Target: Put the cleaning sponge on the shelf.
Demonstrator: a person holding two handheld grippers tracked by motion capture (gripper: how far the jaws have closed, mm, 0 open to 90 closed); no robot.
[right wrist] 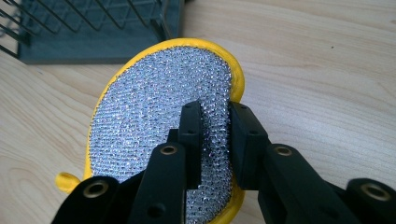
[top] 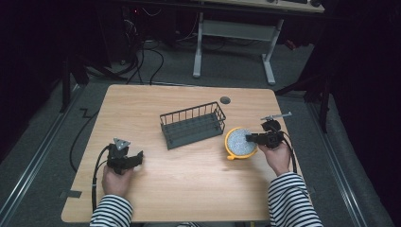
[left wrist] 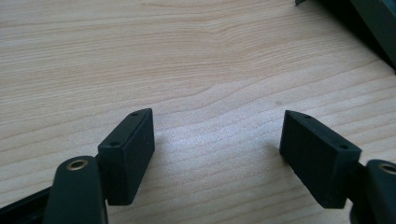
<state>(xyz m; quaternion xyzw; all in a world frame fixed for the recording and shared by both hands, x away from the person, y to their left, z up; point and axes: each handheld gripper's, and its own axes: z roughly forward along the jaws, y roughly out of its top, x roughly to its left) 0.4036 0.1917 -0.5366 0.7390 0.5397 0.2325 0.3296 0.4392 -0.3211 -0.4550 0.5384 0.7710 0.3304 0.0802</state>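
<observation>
A round scrubbing pad with a silver mesh face and a yellow rim lies just right of the wire basket. My right gripper is shut on the pad's right edge; in the right gripper view the pad tilts up off the table, its mesh pinched between the fingertips of my right gripper. A small yellow loop sticks out at the pad's lower left. My left gripper rests at the table's front left, and in its own view my left gripper is open over bare wood.
The dark grey wire basket sits mid-table, and in the right gripper view the basket lies just beyond the pad. A round grey cable port is set near the table's far edge. White desk legs stand on the floor behind.
</observation>
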